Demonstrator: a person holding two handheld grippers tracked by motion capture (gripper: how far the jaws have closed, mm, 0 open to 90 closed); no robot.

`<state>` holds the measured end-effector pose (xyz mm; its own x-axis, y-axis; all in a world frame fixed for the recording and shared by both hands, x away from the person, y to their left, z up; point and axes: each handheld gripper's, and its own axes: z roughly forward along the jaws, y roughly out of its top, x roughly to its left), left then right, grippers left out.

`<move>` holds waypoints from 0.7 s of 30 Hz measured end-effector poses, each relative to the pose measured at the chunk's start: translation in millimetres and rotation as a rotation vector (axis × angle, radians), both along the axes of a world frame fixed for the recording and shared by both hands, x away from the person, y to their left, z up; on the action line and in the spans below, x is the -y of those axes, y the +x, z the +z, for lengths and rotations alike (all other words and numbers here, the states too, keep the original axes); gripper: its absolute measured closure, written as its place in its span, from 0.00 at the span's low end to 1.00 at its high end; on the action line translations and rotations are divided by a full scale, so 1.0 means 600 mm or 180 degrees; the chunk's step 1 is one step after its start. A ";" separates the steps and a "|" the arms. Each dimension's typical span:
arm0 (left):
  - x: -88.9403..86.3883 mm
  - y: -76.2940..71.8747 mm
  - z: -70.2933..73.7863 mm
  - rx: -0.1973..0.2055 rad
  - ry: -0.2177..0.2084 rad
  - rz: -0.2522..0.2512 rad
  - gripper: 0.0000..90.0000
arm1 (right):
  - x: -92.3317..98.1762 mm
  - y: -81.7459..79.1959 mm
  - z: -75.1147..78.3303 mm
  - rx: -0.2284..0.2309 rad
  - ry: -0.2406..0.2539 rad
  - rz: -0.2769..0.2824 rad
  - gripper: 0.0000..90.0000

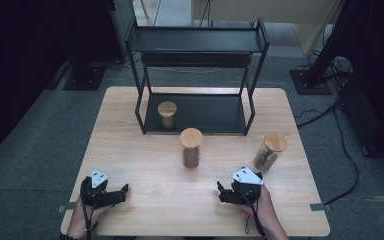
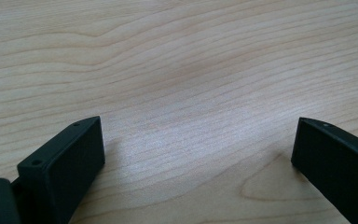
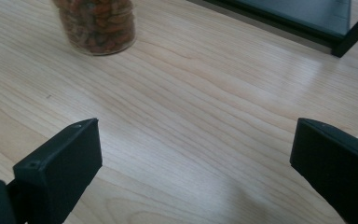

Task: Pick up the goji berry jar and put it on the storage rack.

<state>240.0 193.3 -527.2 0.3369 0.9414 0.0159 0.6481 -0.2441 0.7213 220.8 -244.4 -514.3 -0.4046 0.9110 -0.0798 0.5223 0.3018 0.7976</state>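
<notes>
Standing upright near the middle of the table (image 1: 130, 150), wooden lid on, brown contents inside – the middle jar (image 1: 191, 148), just ahead of the black rack (image 1: 197, 42). Well off to its right, a second lidded jar (image 1: 270, 150), leaning in the high view. A third jar (image 1: 167, 115) already sits on the rack's lower shelf, so shelving probably comes next.

Nearest to the work: the right gripper (image 1: 224, 192), jaws spread wide with nothing between them, just short of the second jar. Seen along its jaws, the middle jar (image 3: 98, 25) lies ahead and off to the left rather than centred.

To do the pick well:
- Square the wrist to the chosen jar first, so the glass sits midway between the jaws.
- Come in low and level, and close on the glass body below the lid – not on the lid, which could lift off.
- Keep the jar upright and clear of the rack's uprights.

Right hand low at the near edge, gripper level and aimed up-table and leftward. Left gripper (image 1: 122, 195) likewise wide and empty, parked low over bare wood at the near left corner, pointing inward.
</notes>
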 end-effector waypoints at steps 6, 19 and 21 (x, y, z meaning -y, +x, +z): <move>0.000 0.000 0.000 0.0000 0.0000 -0.0001 0.03 | -0.014 0.002 0.000 0.0002 0.0011 0.0044 0.02; 0.000 0.000 0.000 0.0000 0.0000 -0.0001 0.03 | -0.039 0.010 0.004 0.0008 0.0060 0.0102 0.02; 0.000 0.000 0.000 0.0000 0.0001 -0.0001 0.03 | -0.043 0.011 0.004 0.0010 0.0057 0.0115 0.02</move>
